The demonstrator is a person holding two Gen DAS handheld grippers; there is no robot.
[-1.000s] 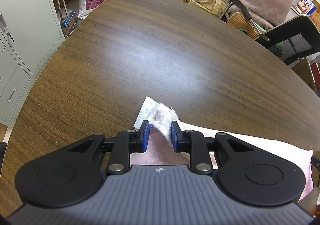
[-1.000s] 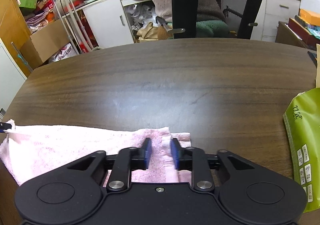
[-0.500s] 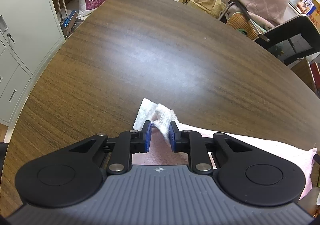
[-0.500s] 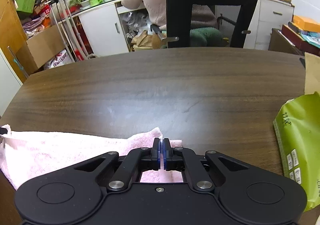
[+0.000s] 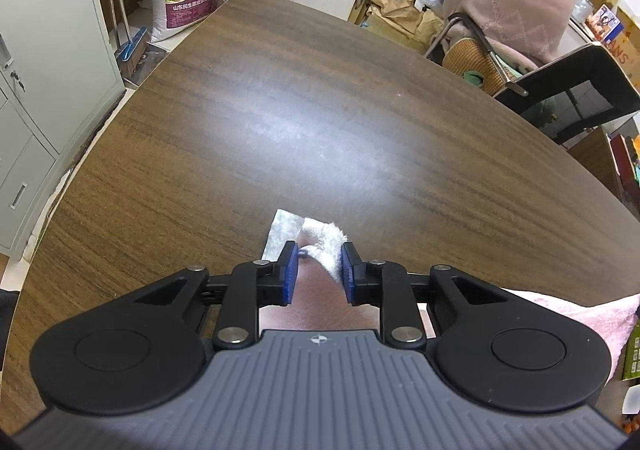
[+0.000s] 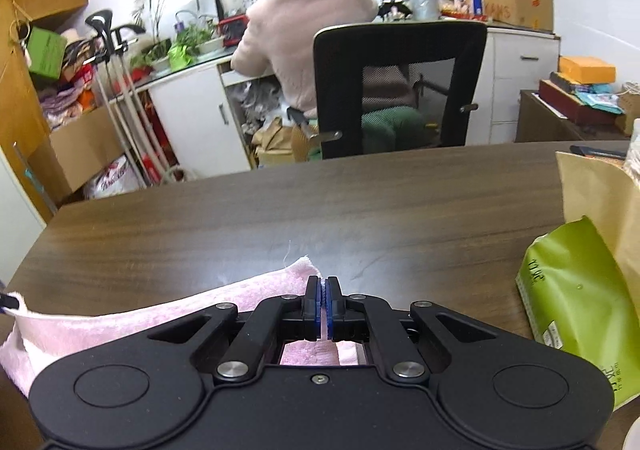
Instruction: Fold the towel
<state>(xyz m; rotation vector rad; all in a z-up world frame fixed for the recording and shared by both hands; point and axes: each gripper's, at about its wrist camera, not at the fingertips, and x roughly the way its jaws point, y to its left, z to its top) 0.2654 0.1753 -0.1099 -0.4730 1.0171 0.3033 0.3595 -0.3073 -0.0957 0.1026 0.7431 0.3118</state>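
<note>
Pinching one corner of the pink towel (image 6: 224, 300), right tongs (image 6: 324, 286) pressed together to lift it for folding. Left tongs (image 5: 319, 250) opening, straddling the opposite corner above the table (image 5: 320, 121); grip uncertain.

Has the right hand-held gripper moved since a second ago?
Yes. The right hand-held gripper has tilted up: against the dark wooden table, more room shows, pinched pink terry towel corner lifting.

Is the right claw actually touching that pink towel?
Touching. In the right wrist view, the right claw is shut on the pink towel, its edge pinched between the pads.
</note>
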